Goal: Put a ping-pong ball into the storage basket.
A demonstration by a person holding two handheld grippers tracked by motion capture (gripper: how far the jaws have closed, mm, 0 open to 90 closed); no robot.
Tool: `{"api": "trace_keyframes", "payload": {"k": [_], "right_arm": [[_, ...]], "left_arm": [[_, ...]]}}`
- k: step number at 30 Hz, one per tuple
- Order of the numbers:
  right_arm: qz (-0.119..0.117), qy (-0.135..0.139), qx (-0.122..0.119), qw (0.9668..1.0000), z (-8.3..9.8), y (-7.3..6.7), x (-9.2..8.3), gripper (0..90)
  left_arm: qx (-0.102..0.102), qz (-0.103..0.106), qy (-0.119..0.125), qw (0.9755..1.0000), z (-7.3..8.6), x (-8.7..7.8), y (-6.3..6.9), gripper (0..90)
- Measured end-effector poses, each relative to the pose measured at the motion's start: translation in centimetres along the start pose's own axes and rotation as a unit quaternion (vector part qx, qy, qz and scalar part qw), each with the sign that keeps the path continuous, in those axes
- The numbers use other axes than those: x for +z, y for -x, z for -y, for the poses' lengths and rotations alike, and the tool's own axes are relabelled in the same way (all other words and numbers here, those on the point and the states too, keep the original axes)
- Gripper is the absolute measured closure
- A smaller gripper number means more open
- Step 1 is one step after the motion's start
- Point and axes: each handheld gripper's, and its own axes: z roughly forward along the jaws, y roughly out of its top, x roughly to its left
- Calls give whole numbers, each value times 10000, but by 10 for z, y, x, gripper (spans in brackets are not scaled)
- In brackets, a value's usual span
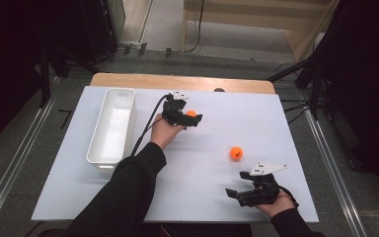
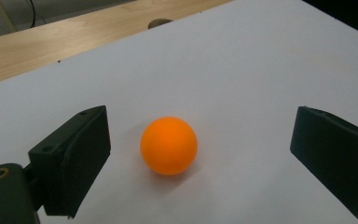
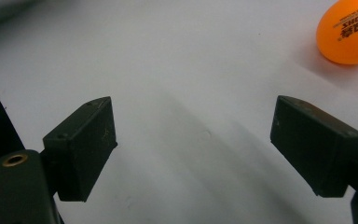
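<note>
While its black jaws stand wide apart, the left gripper [image 2: 200, 154] brackets a small orange plastic ball [image 2: 168, 145] resting untouched on the white table sheet [image 2: 242, 70]; the right gripper [image 3: 193, 149] gapes too, seemingly empty.

left tongs [image 1: 192, 117]: agape, forward | right tongs [image 1: 237, 193]: agape, low

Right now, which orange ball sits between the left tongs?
The far ball, next to the white bin: the open left tongs straddle it without touching. The other ball lies free, ahead of the right tongs.
</note>
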Motion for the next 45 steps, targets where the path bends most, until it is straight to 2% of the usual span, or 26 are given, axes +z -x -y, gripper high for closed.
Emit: {"api": "trace_keyframes", "payload": {"k": [4,9,12,14,15,17,19,23,25,29,39,42,45], "right_arm": [[21,2,2,10000,0,0,0,128],[13,10,6,10000,0,0,0,128],[20,-20,-39,10000,0,0,1,128],[-4,-30,-11,10000,0,0,0,128],[-3,-27,-22,10000,0,0,0,128],[-8,-22,-42,10000,0,0,0,128],[-14,-20,-42,10000,0,0,0,128],[-22,-27,-37,10000,0,-1,1,128],[-35,-28,-37,10000,0,-1,1,128],[-40,-30,-55,10000,0,-1,0,128],[-37,-13,-69,10000,0,-1,1,128],[-48,-9,-63,10000,0,-1,1,128],[-56,-22,-54,10000,0,-1,0,128]], "left_arm": [[-20,-53,-66,10000,-1,5,-1,53],[123,-100,-168,9997,-5,12,0,53],[122,-112,-110,9998,-6,16,1,53],[150,-107,-174,9997,-7,19,1,53],[238,-150,-223,9994,-8,21,2,53],[238,-148,-214,9994,-8,23,1,53],[110,-137,-195,9997,-10,26,-1,53],[150,-195,-239,9994,-10,29,-5,53],[74,-214,-189,9996,-10,31,-6,54],[84,-243,-198,9995,-9,34,-8,54],[56,-242,-298,9992,-3,42,-10,53],[-10,-234,-282,9993,-2,43,-11,54],[36,-261,-358,9990,-1,44,-11,53]]}}
